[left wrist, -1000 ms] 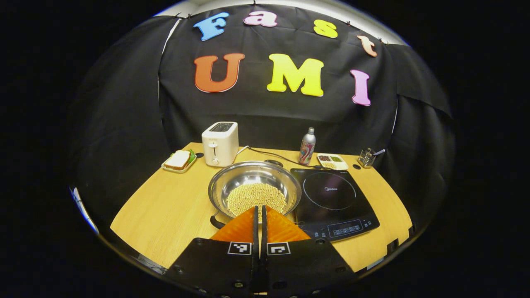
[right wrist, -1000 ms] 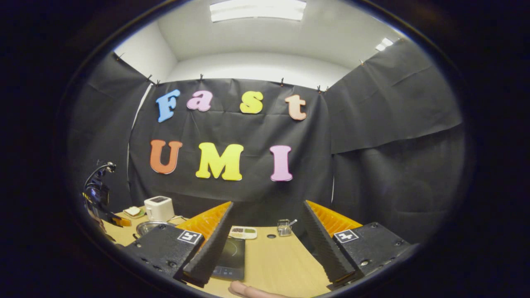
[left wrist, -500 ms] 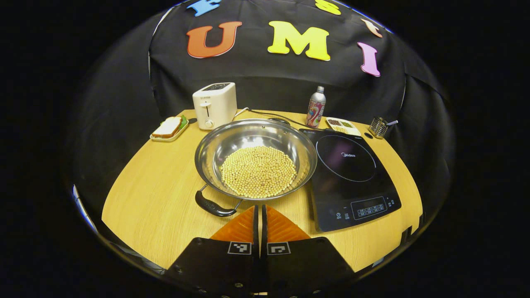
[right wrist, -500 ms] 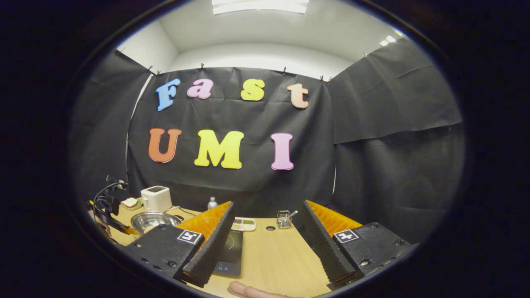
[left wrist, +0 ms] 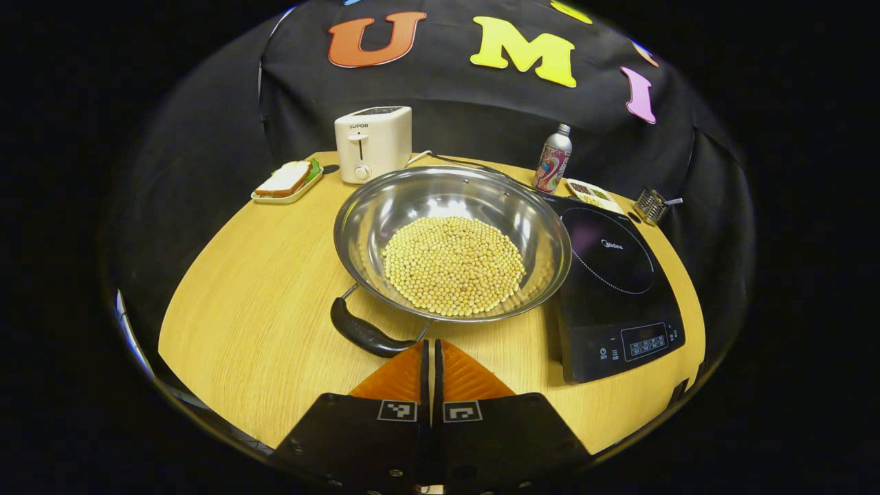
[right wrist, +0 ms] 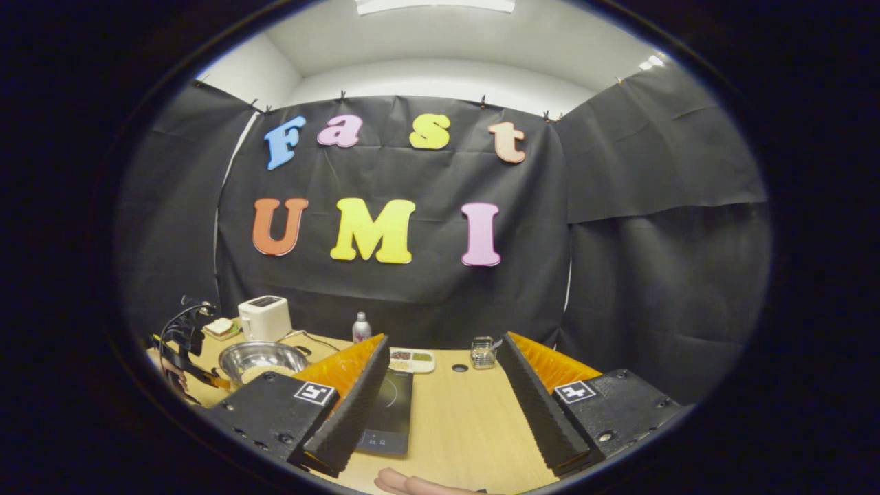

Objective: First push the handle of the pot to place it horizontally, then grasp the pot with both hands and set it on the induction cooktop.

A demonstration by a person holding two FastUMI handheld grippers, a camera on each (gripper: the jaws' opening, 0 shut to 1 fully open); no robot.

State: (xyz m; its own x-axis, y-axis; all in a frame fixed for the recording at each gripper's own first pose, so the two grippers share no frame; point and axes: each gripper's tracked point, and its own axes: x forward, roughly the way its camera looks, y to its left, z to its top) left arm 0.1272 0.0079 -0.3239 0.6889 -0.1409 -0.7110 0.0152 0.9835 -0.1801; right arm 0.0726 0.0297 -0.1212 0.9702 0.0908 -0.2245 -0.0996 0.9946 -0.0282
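Observation:
A steel pot [left wrist: 447, 206] holding yellow beans [left wrist: 454, 265] stands on the wooden table [left wrist: 254, 302]. Its black handle [left wrist: 361, 333] points toward the near left. My left gripper [left wrist: 431, 347] is shut with nothing in it, its tips just right of the handle's end. The black induction cooktop [left wrist: 619, 289] lies right of the pot. In the right gripper view my right gripper [right wrist: 443, 371] stands open above the table's right side, with the cooktop [right wrist: 388, 409] and the pot [right wrist: 261, 357] to its left. Beside the pot there, the left gripper [right wrist: 182, 347] appears.
At the back stand a white toaster [left wrist: 371, 141], a sandwich on a tray [left wrist: 285, 182], a printed bottle [left wrist: 553, 159], a small dish of seeds [left wrist: 591, 194] and a metal rack [left wrist: 653, 204]. A cord [left wrist: 467, 165] runs behind the pot. A fingertip [right wrist: 405, 485] shows at the bottom edge.
The left gripper has come down and forward toward the pot, which now looks larger, with its handle uncovered near the fingertips. The right gripper has tilted slightly downward and stays open.

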